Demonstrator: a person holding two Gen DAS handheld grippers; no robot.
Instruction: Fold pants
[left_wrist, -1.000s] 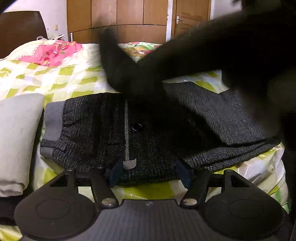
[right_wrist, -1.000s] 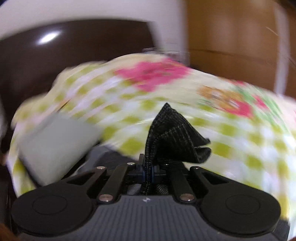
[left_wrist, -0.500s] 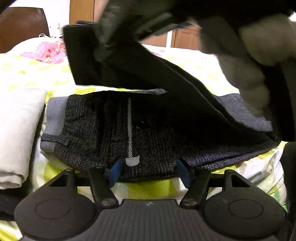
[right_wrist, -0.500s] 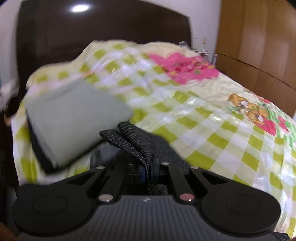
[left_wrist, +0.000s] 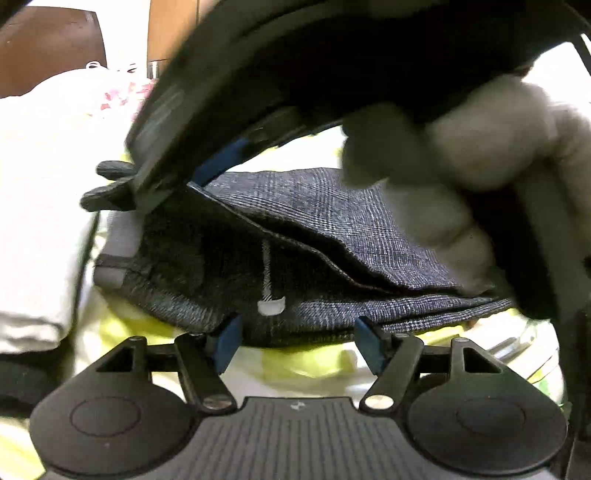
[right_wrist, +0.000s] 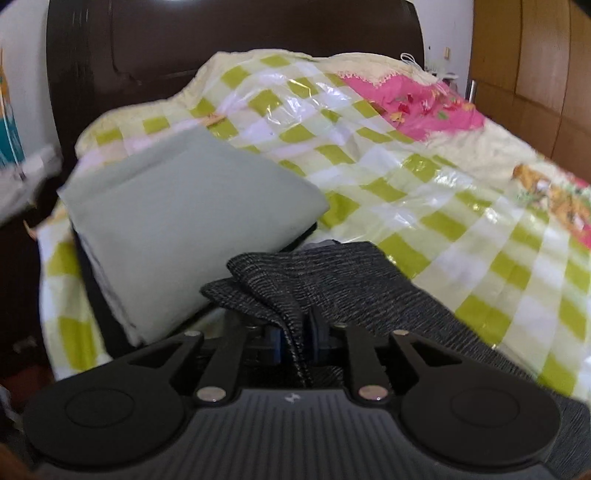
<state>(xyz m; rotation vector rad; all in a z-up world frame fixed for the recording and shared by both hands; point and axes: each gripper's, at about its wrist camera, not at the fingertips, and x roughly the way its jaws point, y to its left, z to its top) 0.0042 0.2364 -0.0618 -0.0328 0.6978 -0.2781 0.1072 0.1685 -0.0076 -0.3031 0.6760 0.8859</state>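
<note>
Dark grey checked pants (left_wrist: 325, 266) lie folded on the bed, waistband to the left. My left gripper (left_wrist: 295, 338) is open and empty at their near edge, its blue pads on either side of the hem. My right gripper (right_wrist: 295, 338) is shut on the pants' leg end (right_wrist: 295, 280) and holds that fold over the waistband side, near the left edge. In the left wrist view the right gripper's body (left_wrist: 295, 74) and the gloved hand (left_wrist: 461, 147) cover the upper part of the view.
A folded pale green cloth (right_wrist: 177, 225) lies on the bed just left of the pants; it shows at the left in the left wrist view (left_wrist: 33, 221). The checked yellow-green plastic sheet (right_wrist: 424, 177) covers the bed. A dark headboard (right_wrist: 221, 40) stands behind.
My right gripper has carried the leg end across and down over the pants towards the waistband side. The fold now lies lower. My left gripper has stayed open at the near edge.
</note>
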